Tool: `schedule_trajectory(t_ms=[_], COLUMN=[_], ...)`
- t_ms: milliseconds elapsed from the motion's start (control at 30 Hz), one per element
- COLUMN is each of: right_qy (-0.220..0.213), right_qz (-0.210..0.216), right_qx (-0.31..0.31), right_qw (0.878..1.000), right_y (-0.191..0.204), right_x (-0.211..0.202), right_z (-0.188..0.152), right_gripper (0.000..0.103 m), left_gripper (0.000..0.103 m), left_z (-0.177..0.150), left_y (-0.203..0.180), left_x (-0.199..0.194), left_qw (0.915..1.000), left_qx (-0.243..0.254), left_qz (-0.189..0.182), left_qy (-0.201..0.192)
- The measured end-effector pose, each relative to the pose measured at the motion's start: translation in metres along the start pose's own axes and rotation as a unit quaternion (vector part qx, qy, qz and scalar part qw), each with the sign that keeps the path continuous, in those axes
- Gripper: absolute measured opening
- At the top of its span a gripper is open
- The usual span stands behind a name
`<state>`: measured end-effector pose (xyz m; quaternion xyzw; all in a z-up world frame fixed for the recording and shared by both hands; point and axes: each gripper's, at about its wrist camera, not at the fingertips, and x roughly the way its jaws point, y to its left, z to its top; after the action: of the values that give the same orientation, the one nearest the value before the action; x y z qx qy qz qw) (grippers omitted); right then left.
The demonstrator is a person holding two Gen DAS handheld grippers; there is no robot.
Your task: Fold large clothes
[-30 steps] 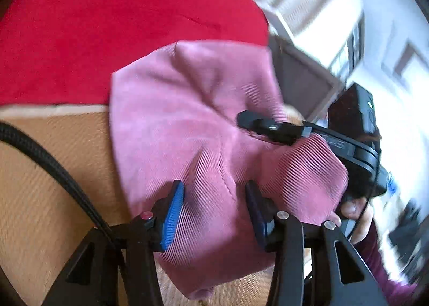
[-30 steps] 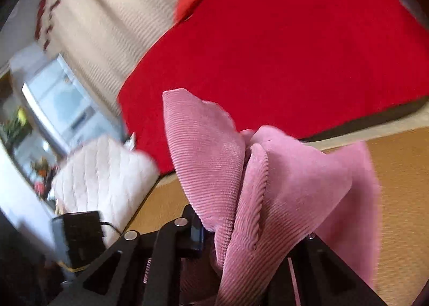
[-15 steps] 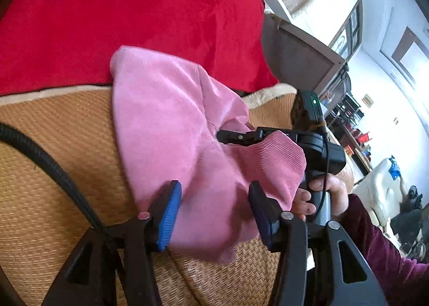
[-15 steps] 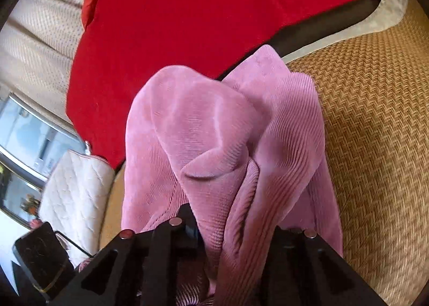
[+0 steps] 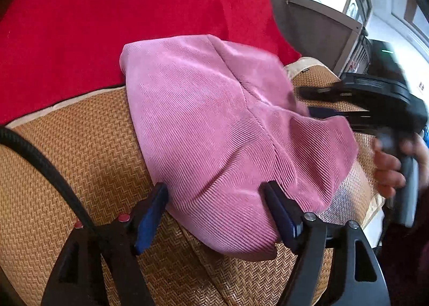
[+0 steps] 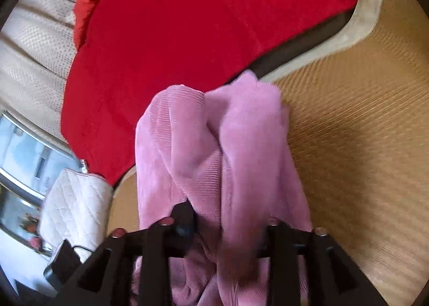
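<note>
Letting go, both grippers' jaws are opening: left gripper point(image 5: 217, 212) and right gripper point(image 6: 228, 222) release the pink garment point(image 5: 228, 129), now dropped folded at the woven mat's point(image 5: 80, 150) back edge.

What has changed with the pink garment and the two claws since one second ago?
The pink garment has come down onto the woven mat. Both claws are opening: the left claw stands wider around it, and the right claw is releasing its fold. The red blanket stayed put.
</note>
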<state>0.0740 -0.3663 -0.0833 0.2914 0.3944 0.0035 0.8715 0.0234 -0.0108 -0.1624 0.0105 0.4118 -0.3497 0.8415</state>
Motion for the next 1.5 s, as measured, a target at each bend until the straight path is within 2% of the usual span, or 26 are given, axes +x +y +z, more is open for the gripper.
schedule_trajectory(t_ms=[33,67,133,167,233,267,300,333,367,433,533,600,700,833,1033,1100,1233,1333,1400,1433,1500], right_qy=[-0.033,-0.055,-0.078,-0.086,-0.071,-0.059,-0.048,-0.034,-0.018,0.001,0.052,0.057,0.062,0.078,-0.016,-0.017,0.050,0.101,0.140,0.130,0.125], right_qz=[-0.022,-0.027,-0.013,0.009,0.039,0.047,0.060,0.072,0.072,0.042,-0.047,-0.024,-0.049,-0.029,-0.006,-0.006,0.004,-0.052,-0.051,-0.036,-0.034], right_qx=[-0.015,-0.024,-0.024,-0.037,-0.078,-0.091,-0.096,-0.098,-0.098,-0.099,-0.087,-0.070,-0.100,-0.080,-0.106,-0.126,-0.136,-0.130,-0.113,-0.108,-0.098], right_qw=[0.999,0.998,0.997,0.996,0.994,0.993,0.992,0.992,0.992,0.994,0.994,0.996,0.992,0.993,0.994,0.992,0.989,0.985,0.982,0.985,0.987], right_y=[0.003,0.005,0.007,0.013,0.032,0.040,0.046,0.048,0.051,0.049,0.025,0.014,0.027,0.030,0.060,0.073,0.087,0.072,0.051,0.048,0.048], right_x=[-0.020,-0.036,-0.061,-0.070,-0.070,-0.069,-0.065,-0.061,-0.055,-0.042,0.000,0.017,0.014,-0.008,-0.046,-0.032,0.035,0.105,0.145,0.148,0.140], right_z=[-0.004,-0.007,-0.020,-0.029,-0.042,-0.049,-0.056,-0.061,-0.067,-0.072,-0.074,-0.076,-0.077,-0.059,0.004,0.022,0.044,0.041,0.038,0.040,0.041], right_gripper=[0.056,0.056,0.056,0.057,0.055,0.051,0.040,0.034,0.033,0.032,0.030,0.030,0.030,0.034,0.034,0.034,0.034,0.036,0.038,0.038,0.038], left_gripper=[0.078,0.078,0.079,0.079,0.080,0.080,0.080,0.080,0.080,0.080,0.085,0.087,0.092,0.094,0.098,0.099,0.103,0.103,0.103,0.103,0.103], left_z=[0.002,0.003,0.002,0.009,0.010,0.009,0.010,0.011,0.010,0.015,0.023,0.023,0.024,0.021,0.021,0.024,0.025,0.026,0.026,0.025,0.025], left_y=[-0.001,-0.001,-0.001,-0.007,-0.010,-0.010,-0.012,-0.014,-0.016,-0.017,-0.025,-0.022,-0.009,-0.007,-0.022,-0.026,-0.029,-0.029,-0.027,-0.026,-0.028], left_x=[0.005,0.009,0.011,0.025,0.021,0.020,0.023,0.026,0.027,0.020,0.030,0.034,0.038,0.035,0.034,0.035,0.037,0.037,0.036,0.034,0.032], left_qw=[1.0000,1.0000,1.0000,0.9999,0.9999,0.9998,0.9998,0.9998,0.9997,0.9997,0.9997,0.9993,0.9963,0.9958,0.9981,0.9983,0.9983,0.9983,0.9982,0.9983,0.9983], left_qx=[-0.001,-0.004,-0.009,-0.011,-0.013,-0.014,-0.015,-0.017,-0.018,-0.017,-0.015,-0.035,-0.074,-0.082,-0.055,-0.048,-0.039,-0.040,-0.042,-0.040,-0.035], left_qz=[0.000,0.001,0.003,0.005,0.009,0.011,0.012,0.013,0.013,0.014,0.014,0.008,-0.022,-0.021,0.020,0.028,0.041,0.042,0.042,0.042,0.046], left_qy=[0.001,0.002,0.003,0.003,0.003,0.002,0.002,0.002,0.003,0.004,0.012,0.013,0.038,0.035,0.020,0.018,0.012,0.004,-0.002,-0.003,-0.003])
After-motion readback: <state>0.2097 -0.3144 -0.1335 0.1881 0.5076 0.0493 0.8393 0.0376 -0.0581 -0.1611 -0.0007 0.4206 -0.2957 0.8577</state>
